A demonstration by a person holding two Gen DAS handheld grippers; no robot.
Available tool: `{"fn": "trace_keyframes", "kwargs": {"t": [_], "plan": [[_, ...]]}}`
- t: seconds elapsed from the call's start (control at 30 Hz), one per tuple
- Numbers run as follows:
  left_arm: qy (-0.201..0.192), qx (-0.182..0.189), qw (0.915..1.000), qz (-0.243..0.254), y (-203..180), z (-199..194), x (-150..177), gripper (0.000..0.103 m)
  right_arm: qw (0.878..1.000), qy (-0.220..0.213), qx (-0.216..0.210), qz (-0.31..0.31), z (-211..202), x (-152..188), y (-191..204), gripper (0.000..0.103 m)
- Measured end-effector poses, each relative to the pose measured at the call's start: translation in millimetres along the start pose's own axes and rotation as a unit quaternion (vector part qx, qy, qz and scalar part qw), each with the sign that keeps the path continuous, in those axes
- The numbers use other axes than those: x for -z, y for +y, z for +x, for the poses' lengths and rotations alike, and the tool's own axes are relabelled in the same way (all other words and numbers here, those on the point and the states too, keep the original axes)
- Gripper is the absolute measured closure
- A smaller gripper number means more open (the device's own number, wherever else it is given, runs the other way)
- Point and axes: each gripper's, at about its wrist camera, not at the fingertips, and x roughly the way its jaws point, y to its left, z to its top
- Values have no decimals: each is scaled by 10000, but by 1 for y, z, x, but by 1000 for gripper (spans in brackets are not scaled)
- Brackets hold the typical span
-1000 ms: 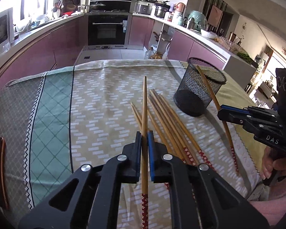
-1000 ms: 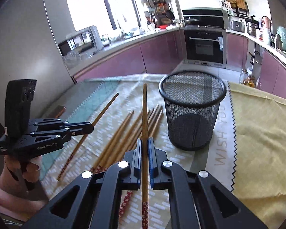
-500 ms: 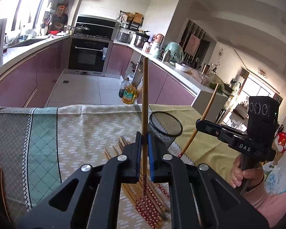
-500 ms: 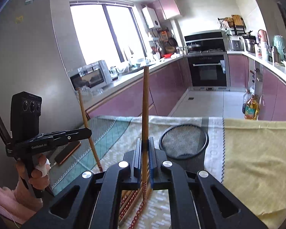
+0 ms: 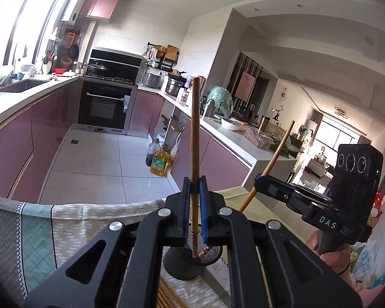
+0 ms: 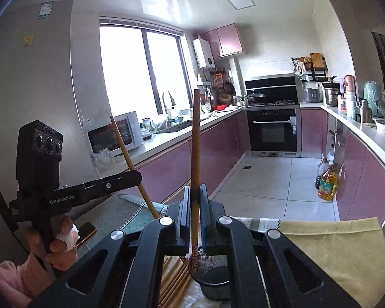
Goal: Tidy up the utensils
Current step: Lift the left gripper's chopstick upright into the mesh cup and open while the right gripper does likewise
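Left gripper (image 5: 195,187) fingers clamped on one chopstick (image 5: 194,133), held near upright. Right gripper (image 6: 195,195) fingers likewise pinch a second chopstick (image 6: 195,143). Both patterned lower ends sit inside the mesh cup (image 5: 192,261) on the worktop; loose chopsticks (image 6: 174,279) lie beside it.

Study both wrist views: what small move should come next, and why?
Probably lower both, then open. The left gripper and right gripper each clamp a long wooden chopstick with a red patterned end upright, those ends at the black mesh cup's mouth, others lying on the patterned tablecloth.
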Motion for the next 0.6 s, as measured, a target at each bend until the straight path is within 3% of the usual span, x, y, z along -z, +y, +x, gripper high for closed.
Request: {"fn": "trace_keyframes", "kwargs": {"t": [0.17, 0.43, 0.6], "plan": [[349, -94, 9991, 208, -9, 32, 5, 96, 9995, 283, 120, 53, 21, 5, -14, 98], [1306, -210, 9900, 487, -5, 87, 46, 96, 9884, 1506, 163, 134, 76, 39, -25, 98], [1453, -271, 9880, 445, 7, 105, 55, 95, 9851, 1678, 273, 245, 88, 48, -26, 97]]}}
